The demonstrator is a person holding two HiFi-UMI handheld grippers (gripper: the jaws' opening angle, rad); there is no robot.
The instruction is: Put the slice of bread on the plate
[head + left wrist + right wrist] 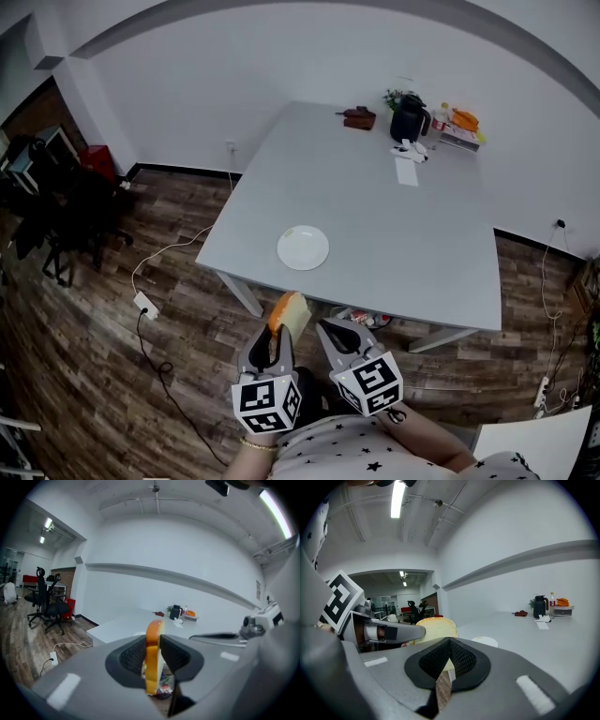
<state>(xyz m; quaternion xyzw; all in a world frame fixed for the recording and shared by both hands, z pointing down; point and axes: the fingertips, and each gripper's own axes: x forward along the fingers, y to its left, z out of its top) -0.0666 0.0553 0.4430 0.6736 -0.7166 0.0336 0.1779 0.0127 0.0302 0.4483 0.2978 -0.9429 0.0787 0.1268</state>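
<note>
A slice of bread [290,315] with an orange-brown crust stands on edge between the pads of my left gripper [277,339], which is shut on it. The pair hovers over the wooden floor just short of the grey table's [394,234] near edge. In the left gripper view the bread [152,672] shows edge-on in my left gripper [153,644]. A round white plate [303,247] lies near the table's front left corner, beyond the bread. My right gripper [339,330] hangs beside the left, shut and holding nothing. In the right gripper view, its closed jaws [449,643] point at the plate [485,641], with the bread [436,626] to the left.
At the table's far end stand a black kettle [410,119], a bottle, orange items, papers [407,170] and a dark object [359,117]. A power strip [145,304] with cables lies on the floor at left. Office chairs [66,220] stand further left.
</note>
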